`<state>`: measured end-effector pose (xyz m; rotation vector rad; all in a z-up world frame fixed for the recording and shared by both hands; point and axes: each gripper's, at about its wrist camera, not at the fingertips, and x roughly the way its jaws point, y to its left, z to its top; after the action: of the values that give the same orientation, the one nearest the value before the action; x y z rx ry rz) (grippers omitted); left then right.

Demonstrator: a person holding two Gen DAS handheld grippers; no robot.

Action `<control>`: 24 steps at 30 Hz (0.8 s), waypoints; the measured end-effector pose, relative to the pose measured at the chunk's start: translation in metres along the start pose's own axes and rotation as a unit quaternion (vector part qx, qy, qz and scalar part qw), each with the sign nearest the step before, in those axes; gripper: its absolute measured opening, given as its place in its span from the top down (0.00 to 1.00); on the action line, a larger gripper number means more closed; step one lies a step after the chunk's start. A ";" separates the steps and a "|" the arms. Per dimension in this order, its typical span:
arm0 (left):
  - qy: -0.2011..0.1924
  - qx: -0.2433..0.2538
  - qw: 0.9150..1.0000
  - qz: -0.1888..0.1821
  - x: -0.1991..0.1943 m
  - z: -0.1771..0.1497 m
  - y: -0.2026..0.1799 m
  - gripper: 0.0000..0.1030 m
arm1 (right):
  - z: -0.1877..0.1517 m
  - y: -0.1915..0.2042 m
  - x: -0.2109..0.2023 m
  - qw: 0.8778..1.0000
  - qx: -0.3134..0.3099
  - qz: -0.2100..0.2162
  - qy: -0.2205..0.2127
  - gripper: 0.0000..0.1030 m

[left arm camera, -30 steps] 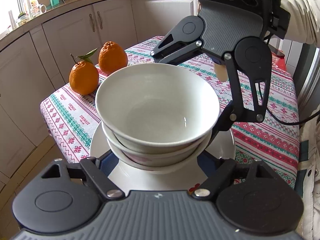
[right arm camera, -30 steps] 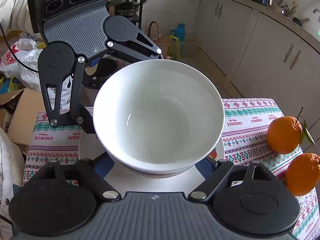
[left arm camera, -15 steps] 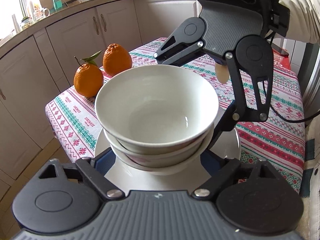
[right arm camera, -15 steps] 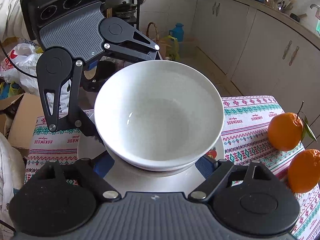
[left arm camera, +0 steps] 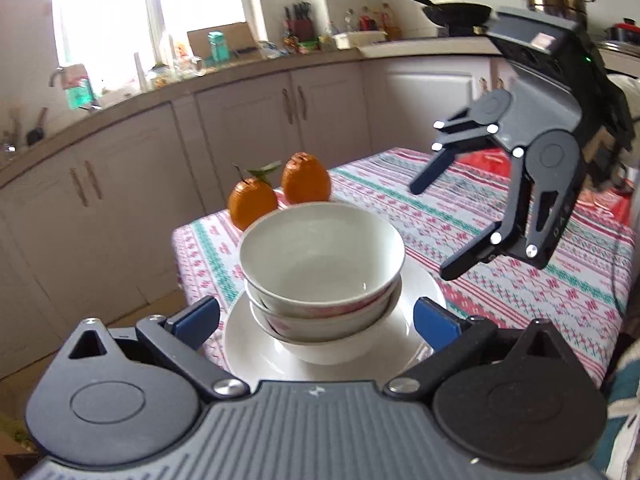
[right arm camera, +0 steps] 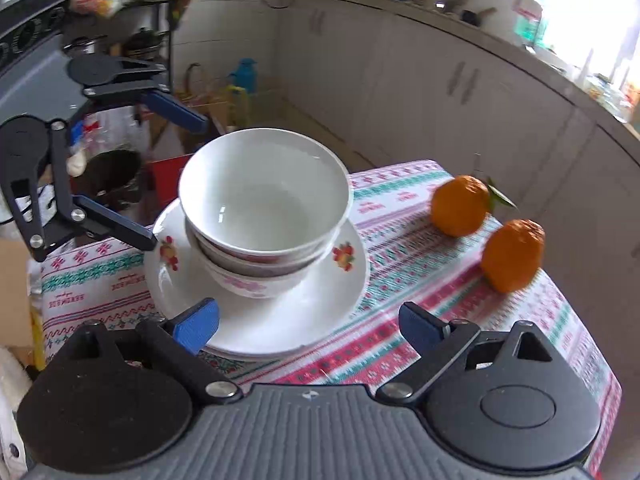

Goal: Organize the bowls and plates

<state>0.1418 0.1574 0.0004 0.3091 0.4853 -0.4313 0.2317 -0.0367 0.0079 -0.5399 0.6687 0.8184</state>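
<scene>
Right wrist view: right gripper [right arm camera: 308, 326] jaws opening, empty, angled down. At 11 o'clock, stacked bowls [right arm camera: 264, 196] sit on plate [right arm camera: 340, 292], nothing inside. Left gripper [right arm camera: 160, 172] at 10 o'clock, also opening, empty.

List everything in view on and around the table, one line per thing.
bowls: three, white, nested in a stack on the plates
plates: at least two, white with fruit prints, stacked on the tablecloth
oranges: two, orange, one with a leaf, on the table's far side
tablecloth: one, red, green and white patterned, covering the table
cabinets: pale, along the wall
left claw: opening, nothing between its jaws
right claw: opening, nothing between its jaws
</scene>
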 end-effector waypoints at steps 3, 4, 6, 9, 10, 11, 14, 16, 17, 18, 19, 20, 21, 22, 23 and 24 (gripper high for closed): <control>-0.022 -0.048 0.997 0.062 -0.020 0.009 -0.015 0.00 | -0.007 0.007 -0.026 0.994 0.065 -0.083 -0.018 0.00; -0.030 -0.060 0.995 0.079 -0.025 0.013 -0.021 0.00 | -0.010 0.010 -0.035 0.990 0.086 -0.113 -0.025 0.00; -0.032 -0.086 0.989 0.119 -0.032 0.019 -0.036 0.01 | -0.015 0.016 -0.047 0.979 0.121 -0.159 -0.035 0.00; 0.001 -0.125 0.976 0.178 -0.038 0.026 -0.059 0.01 | -0.027 0.026 -0.067 0.964 0.178 -0.190 -0.052 0.00; 0.004 -0.134 0.972 0.192 -0.041 0.027 -0.067 0.01 | -0.031 0.030 -0.073 0.961 0.191 -0.193 -0.058 0.00; 0.003 -0.142 0.968 0.205 -0.044 0.028 -0.074 0.01 | -0.036 0.034 -0.079 0.957 0.205 -0.196 -0.061 0.00; -0.020 -0.177 0.955 0.235 -0.061 0.024 -0.094 0.01 | -0.048 0.047 -0.091 0.949 0.227 -0.207 -0.067 0.00; -0.022 -0.199 0.949 0.242 -0.069 0.022 -0.103 0.01 | -0.055 0.055 -0.096 0.947 0.226 -0.216 -0.068 0.00; -0.021 -0.204 0.947 0.246 -0.072 0.021 -0.106 0.01 | -0.057 0.059 -0.101 0.947 0.225 -0.219 -0.069 0.00; -0.018 -0.209 0.944 0.253 -0.075 0.020 -0.109 0.01 | -0.060 0.062 -0.104 0.946 0.226 -0.219 -0.073 0.00; -0.016 -0.214 0.941 0.262 -0.078 0.019 -0.113 0.01 | -0.062 0.065 -0.110 0.945 0.228 -0.220 -0.078 0.00; -0.016 -0.216 0.940 0.265 -0.080 0.018 -0.116 0.01 | -0.064 0.069 -0.115 0.945 0.230 -0.218 -0.081 0.00; -0.017 -0.216 0.939 0.266 -0.082 0.018 -0.118 0.01 | -0.066 0.071 -0.118 0.945 0.231 -0.216 -0.084 0.00; -0.018 -0.215 0.940 0.266 -0.084 0.017 -0.121 0.01 | -0.067 0.073 -0.120 0.945 0.230 -0.215 -0.088 0.00; -0.017 -0.212 0.940 0.265 -0.085 0.017 -0.123 0.01 | -0.068 0.075 -0.122 0.945 0.228 -0.215 -0.090 0.00; -0.015 -0.211 0.940 0.267 -0.085 0.018 -0.124 0.00 | -0.069 0.077 -0.124 0.945 0.227 -0.217 -0.091 0.00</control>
<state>0.0223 0.0706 0.0360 0.0101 0.4302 0.1998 0.0854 -0.0975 0.0370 -0.1733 0.5166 0.2757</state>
